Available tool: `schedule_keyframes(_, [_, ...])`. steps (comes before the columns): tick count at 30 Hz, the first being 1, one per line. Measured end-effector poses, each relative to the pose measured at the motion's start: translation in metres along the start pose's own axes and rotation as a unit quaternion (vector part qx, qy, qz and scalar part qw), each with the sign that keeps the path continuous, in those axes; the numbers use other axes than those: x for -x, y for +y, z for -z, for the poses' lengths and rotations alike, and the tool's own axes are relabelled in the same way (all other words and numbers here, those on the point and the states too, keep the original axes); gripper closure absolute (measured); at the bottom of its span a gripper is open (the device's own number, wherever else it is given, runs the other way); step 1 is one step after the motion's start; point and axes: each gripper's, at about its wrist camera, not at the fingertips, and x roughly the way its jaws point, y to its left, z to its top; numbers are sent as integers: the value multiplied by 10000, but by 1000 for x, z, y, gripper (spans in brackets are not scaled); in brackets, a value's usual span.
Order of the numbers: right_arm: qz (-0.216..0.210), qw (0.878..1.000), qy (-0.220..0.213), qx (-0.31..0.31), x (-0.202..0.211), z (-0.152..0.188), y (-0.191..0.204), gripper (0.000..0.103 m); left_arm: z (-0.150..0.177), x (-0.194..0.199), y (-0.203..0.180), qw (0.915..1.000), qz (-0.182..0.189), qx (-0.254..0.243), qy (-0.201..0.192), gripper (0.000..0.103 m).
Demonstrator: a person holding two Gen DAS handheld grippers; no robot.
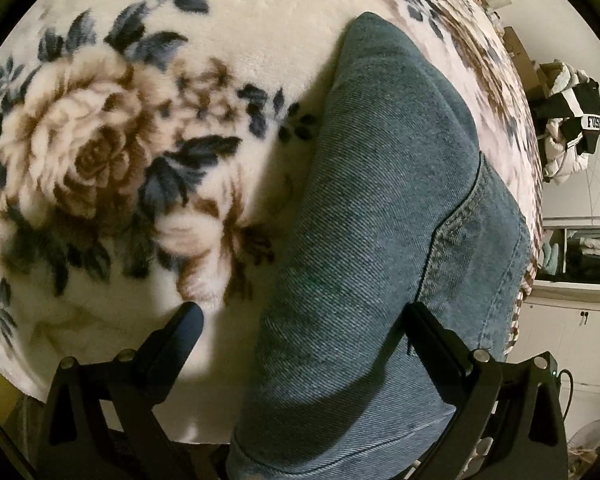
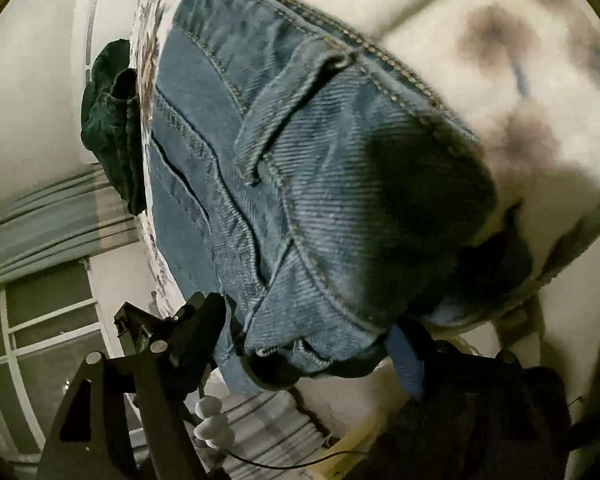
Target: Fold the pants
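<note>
On the floral blanket | jeans lie folded lengthwise | left tongs spread wide, straddling the denim | right tongs spread around the waistband end, grip unclear | heavy, stiff-ish cloth: take thick seams.

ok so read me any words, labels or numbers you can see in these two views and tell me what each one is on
"FUS": white letters on a black band of the black and white jacket hanging at the right of the left wrist view; the word is cut off at the image edge.
No readable tag or brand shows on the jeans.
The right wrist view shows no text.
</note>
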Motion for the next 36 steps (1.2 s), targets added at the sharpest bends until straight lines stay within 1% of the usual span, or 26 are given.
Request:
schedule_keyframes(2, [39,10000,84,25,0,-2,2,23,0,0,0,10000,4,11,0,0])
schedule_keyframes(3, [41,9999,95,-12,3,-5,-2,23,0,0,0,10000,7,13,-3,0])
schedule_keyframes(4, [14,10000,66,-6,1,-8,3,23,0,0,1,10000,15,16,-2,0])
schedule_keyframes(6, [-254,9989,-16,402,3,-11,26,23,0,0,1,10000,14,2,-4,0])
schedule_keyframes(7, [-255,9979,-10,600,2,-11,37,23,0,-1,1,10000,3,-9,-1,0])
schedule_keyframes(9, [30,9961,24,880,-4,-10,45,23,1,-1,-1,10000,-19,-33,7,0])
schedule_keyframes(10, [306,9960,37,841,-8,-10,39,24,1,-1,-1,10000,-21,-42,10,0])
schedule_keyframes(11, [485,9963,75,700,-11,-11,28,29,0,0,-2,10000,-11,-21,12,0])
schedule_keyframes(12, [408,9973,81,611,-11,-10,20,32,0,0,-1,10000,2,-9,22,0])
schedule_keyframes(13, [262,9983,39,528,-7,-9,13,32,0,-1,-1,10000,9,-4,27,0])
schedule_keyframes(17, [259,9990,-8,355,-10,-6,11,30,-1,-1,0,10000,5,18,3,0])
schedule_keyframes(18, [213,9994,0,286,-13,-7,10,29,-1,-1,0,10000,-4,29,-21,0])
schedule_keyframes(20, [89,9998,-41,174,-19,-7,11,19,1,-1,-1,10000,-13,33,-48,0])
schedule_keyframes(22, [44,9997,-67,244,-20,-12,17,19,2,-1,-1,10000,-7,39,-68,0])
schedule_keyframes(24, [191,9987,-129,459,-25,-14,28,22,3,1,-1,9999,76,36,-107,2])
schedule_keyframes(25, [262,9982,-185,506,-26,-12,32,36,4,2,-1,9998,138,24,-145,5])
schedule_keyframes(26, [391,9975,-260,525,-26,-11,33,48,5,4,-3,9996,213,-52,-195,19])
schedule_keyframes(27, [366,9975,-304,524,-24,-9,33,50,7,6,-6,9988,391,-151,-239,54])
schedule_keyframes(28, [330,9974,-360,526,-23,-7,34,53,9,8,-10,9984,458,-231,-227,56])
schedule_keyframes(30, [444,9958,-475,641,-22,-2,43,56,12,14,-18,9982,330,-381,-327,68])
schedule_keyframes(31, [514,9946,-552,708,-21,1,48,57,13,18,-18,9981,379,-340,-346,70])
schedule_keyframes(33, [579,9935,-638,745,-17,2,57,58,15,27,-19,9977,515,-215,-392,78])
schedule_keyframes(36, [666,9911,-711,903,-8,7,70,60,20,50,-29,9966,534,-261,-565,82])
